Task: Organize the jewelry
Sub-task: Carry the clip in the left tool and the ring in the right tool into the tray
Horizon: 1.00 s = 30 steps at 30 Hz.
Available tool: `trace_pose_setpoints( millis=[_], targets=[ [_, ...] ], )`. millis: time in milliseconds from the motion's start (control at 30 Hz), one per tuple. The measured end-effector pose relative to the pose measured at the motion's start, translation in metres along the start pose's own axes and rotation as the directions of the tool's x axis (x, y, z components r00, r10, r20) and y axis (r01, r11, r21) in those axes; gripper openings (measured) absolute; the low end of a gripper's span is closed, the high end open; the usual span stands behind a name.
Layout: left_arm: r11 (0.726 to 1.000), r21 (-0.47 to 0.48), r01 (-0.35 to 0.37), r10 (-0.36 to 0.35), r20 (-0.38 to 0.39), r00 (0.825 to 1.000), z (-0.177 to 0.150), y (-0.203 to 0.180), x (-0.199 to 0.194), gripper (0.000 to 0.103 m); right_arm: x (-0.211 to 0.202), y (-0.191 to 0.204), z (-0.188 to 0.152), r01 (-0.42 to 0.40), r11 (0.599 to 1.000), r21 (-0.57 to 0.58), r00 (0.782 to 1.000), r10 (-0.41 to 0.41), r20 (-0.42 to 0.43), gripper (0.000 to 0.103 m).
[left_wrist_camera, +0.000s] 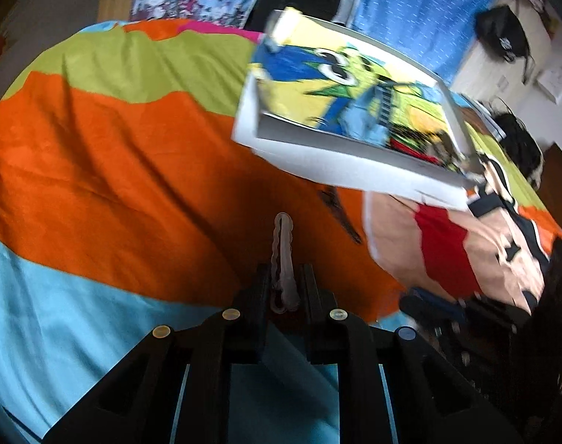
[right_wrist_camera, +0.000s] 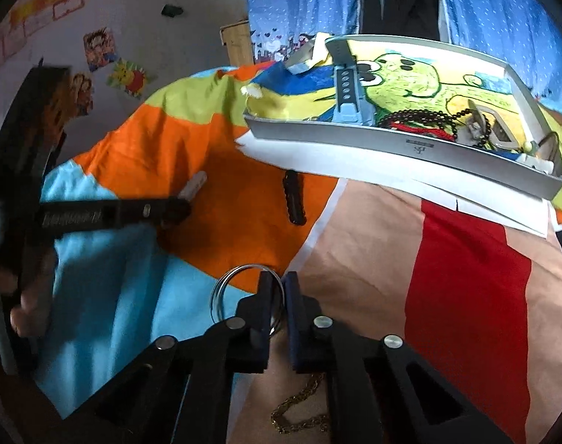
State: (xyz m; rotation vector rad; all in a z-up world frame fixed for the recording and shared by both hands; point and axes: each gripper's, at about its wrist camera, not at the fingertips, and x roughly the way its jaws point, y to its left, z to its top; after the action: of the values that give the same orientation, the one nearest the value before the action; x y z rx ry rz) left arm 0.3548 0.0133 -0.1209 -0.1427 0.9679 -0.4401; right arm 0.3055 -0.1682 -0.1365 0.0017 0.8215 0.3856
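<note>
The left gripper (left_wrist_camera: 284, 277) pinches a pale hair clip (left_wrist_camera: 282, 255) lengthwise, the right gripper (right_wrist_camera: 279, 310) a silver bangle (right_wrist_camera: 244, 296), the tray (right_wrist_camera: 391, 140) ahead of both, nearer the right.

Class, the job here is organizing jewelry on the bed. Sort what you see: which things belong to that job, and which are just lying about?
Belong to the job:
- pale hair clip in the left gripper
- silver bangles in the right gripper
- gold chain
- dark hair clip
- tray holding dark beads

Lying about:
- striped bedspread
- wall pictures
- black bag
</note>
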Motion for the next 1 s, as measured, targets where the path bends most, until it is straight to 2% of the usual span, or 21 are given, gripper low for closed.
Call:
trace_pose_setpoints(
  millis=[133, 367, 633, 767, 1000],
  targets=[
    [1.0, 0.012, 0.016, -0.016, 0.013, 1.0, -0.008, -0.018, -0.01, 0.012, -0.012, -0.007, 0.004, 0.01, 0.999, 0.036, 0.999, -0.011, 0.041, 0.004],
    [0.999, 0.019, 0.026, -0.027, 0.079, 0.996, -0.009, -0.041, -0.034, 0.012, -0.035, -0.02, 0.012, 0.005, 0.996, 0.091, 0.994, -0.016, 0.112, 0.003],
    [0.999, 0.044, -0.01, 0.004, 0.127, 0.992, 0.0, -0.067, -0.049, 0.012, -0.068, -0.031, 0.027, -0.008, 0.995, 0.098, 0.979, -0.012, 0.203, 0.003],
    [0.999, 0.027, 0.019, -0.023, 0.144, 0.989, 0.016, -0.084, -0.042, 0.012, -0.089, -0.045, 0.048, 0.006, 0.997, 0.074, 0.963, -0.026, 0.269, 0.003],
    [0.995, 0.079, 0.064, -0.077, 0.174, 0.982, 0.063, -0.129, -0.016, 0.012, -0.111, -0.103, 0.088, 0.054, 0.995, 0.089, 0.922, -0.084, 0.378, 0.003]
  ],
)
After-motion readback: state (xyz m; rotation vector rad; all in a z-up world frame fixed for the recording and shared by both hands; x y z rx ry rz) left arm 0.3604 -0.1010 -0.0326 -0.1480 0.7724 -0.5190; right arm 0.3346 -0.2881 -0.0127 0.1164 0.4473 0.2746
